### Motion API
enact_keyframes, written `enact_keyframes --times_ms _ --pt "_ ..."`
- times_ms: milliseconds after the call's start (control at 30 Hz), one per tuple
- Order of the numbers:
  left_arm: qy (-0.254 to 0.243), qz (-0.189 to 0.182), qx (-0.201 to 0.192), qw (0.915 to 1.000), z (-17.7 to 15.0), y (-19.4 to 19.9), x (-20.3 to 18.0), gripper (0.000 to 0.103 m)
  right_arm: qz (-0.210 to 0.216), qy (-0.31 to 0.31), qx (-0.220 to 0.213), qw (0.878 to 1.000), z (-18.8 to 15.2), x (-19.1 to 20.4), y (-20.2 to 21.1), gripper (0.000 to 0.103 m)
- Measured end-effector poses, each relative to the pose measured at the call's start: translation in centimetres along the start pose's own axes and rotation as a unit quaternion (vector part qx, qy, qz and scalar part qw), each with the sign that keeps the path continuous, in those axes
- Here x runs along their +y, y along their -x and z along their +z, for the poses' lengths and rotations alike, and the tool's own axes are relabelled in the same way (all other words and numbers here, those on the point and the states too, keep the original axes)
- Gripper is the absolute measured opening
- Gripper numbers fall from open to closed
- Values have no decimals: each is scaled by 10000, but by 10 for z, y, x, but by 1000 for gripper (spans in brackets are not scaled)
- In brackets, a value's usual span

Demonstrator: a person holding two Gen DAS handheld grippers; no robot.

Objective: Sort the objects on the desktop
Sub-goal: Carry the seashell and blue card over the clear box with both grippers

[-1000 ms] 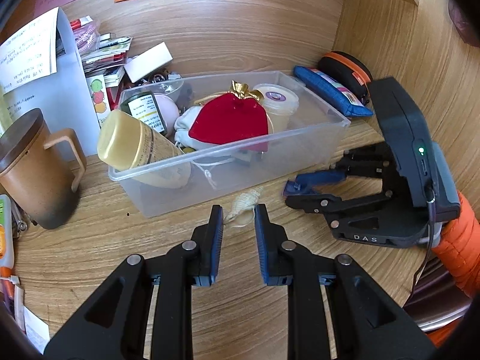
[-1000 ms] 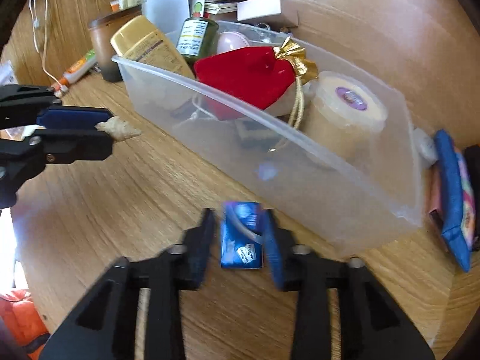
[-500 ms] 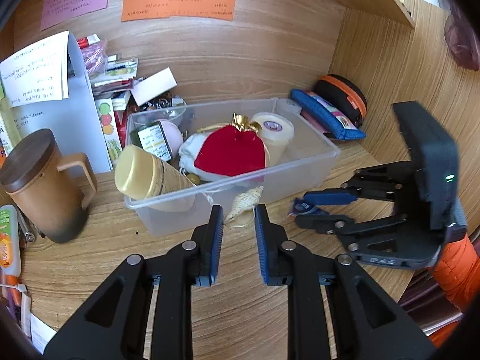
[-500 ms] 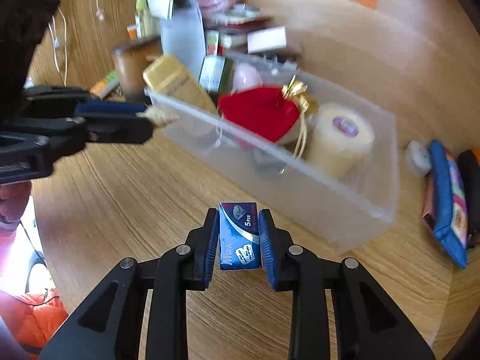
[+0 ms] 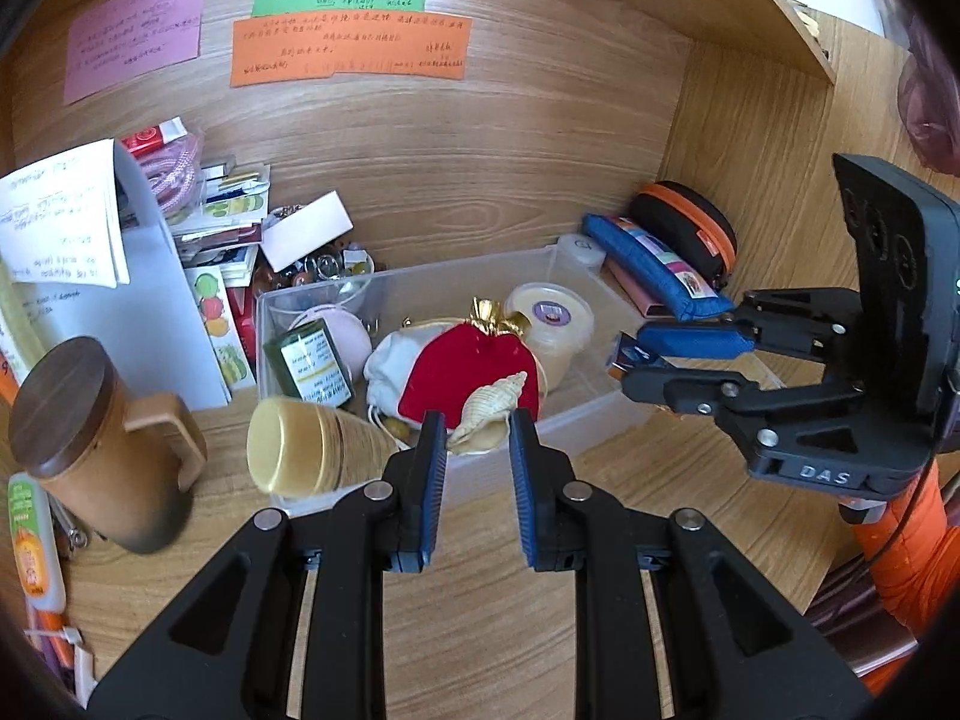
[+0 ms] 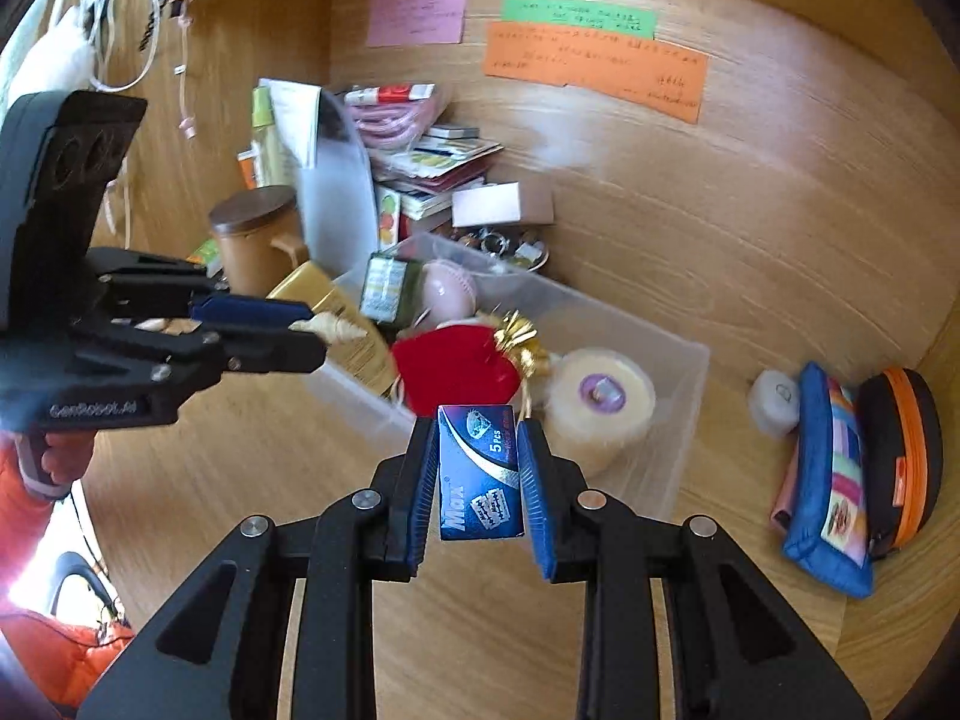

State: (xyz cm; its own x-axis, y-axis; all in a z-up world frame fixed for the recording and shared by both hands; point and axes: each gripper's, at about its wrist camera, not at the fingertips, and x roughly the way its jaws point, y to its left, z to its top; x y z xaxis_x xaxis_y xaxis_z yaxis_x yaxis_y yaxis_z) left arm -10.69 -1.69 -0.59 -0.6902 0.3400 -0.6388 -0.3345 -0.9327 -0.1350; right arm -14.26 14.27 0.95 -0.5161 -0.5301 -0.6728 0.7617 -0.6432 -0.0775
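Apparently mid-carry, the left gripper [image 5: 474, 420] pinches a cream spiral seashell [image 5: 489, 405] and the right gripper [image 6: 477, 450] clamps a small blue razor-blade box [image 6: 480, 474], both at centre frame, needing release over the clear plastic bin [image 5: 600, 414] already holding a red velvet pouch [image 5: 474, 369], round cream tub [image 5: 549, 315] and green-labelled jar [image 5: 312, 363].

Looked like a home or office desk nook: wood-grain tabletop [image 5: 606, 546] boxed in by matching panels, handwritten sticky notes [image 5: 351, 51] stuck to the back wall, stacked papers [image 5: 60, 222], lidded mug [image 5: 96, 450], pencil case [image 6: 831, 483] and clear storage bin [image 5: 576, 414] of odds and ends.
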Motion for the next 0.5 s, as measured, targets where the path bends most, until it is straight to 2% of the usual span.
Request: enact_keyframes --times_ms 500 --pt "28 -140 448 9989 6 -47 17 20 150 66 424 9990 14 -9 -63 25"
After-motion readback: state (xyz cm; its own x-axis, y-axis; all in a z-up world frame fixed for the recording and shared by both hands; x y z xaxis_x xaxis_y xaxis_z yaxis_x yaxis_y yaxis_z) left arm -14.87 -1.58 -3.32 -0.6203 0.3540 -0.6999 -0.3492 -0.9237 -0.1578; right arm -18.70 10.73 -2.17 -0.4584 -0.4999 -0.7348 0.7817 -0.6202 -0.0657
